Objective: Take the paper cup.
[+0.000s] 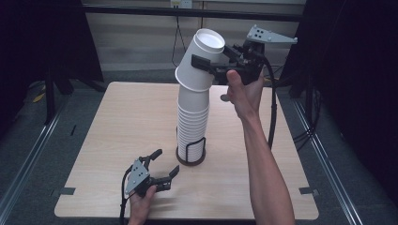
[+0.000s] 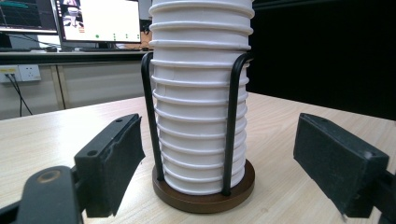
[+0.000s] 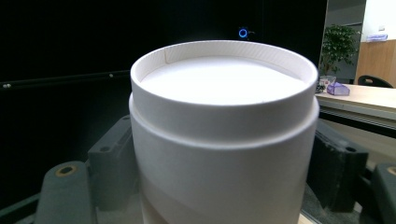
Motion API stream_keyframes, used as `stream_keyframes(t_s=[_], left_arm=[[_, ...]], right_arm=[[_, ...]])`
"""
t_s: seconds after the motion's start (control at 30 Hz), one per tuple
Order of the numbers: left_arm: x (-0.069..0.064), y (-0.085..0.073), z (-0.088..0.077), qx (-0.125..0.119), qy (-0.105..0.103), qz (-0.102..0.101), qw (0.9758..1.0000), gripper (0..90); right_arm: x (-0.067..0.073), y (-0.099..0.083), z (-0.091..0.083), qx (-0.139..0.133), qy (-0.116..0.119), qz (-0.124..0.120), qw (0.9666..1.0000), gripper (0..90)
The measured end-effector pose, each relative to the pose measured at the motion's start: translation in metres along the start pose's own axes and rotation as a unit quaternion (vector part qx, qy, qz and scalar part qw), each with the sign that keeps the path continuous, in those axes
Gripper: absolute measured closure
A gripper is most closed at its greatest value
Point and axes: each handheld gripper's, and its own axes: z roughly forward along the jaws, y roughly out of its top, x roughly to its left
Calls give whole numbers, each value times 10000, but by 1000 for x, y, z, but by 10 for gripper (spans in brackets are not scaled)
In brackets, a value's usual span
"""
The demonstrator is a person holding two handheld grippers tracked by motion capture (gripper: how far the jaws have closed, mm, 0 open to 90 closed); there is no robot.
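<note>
Left gripper (image 1: 159, 164) sits low on the wooden table (image 1: 117, 122), jaws spread wide, nothing between them. Just ahead of its jaws: cup stack (image 2: 200, 107) upside down in a black wire holder on a round brown base (image 2: 205, 198). Right gripper (image 1: 213, 65) is raised above the stack, jaws pinching the top cup (image 1: 201, 61) on both sides; cup is tilted, its lower rim over the stack top. Tabletop is otherwise bare all round the base. Room: monitors (image 2: 98, 21) and wall socket (image 2: 28, 73) behind the left jaw, dark panels elsewhere, a potted plant (image 3: 343, 44) past the right jaw.
</note>
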Motion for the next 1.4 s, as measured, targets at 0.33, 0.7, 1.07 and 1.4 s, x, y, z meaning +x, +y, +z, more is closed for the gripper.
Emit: stream_keyframes(t_s=[0.33, 0.7, 1.07, 1.4], left_arm=[[0, 0, 0, 0, 0, 1, 10000, 156], [0, 0, 0, 0, 1, 0, 10000, 156], [0, 0, 0, 1, 1, 1, 10000, 156], [0, 0, 0, 1, 0, -1, 10000, 155]], right_arm=[[0, 5, -10, -221, -59, 19, 9997, 220], [-1, 10, -25, -322, -105, 18, 9994, 220], [-3, 11, -43, -450, -235, 40, 9987, 220], [-7, 14, -58, -490, -357, 22, 9982, 219]])
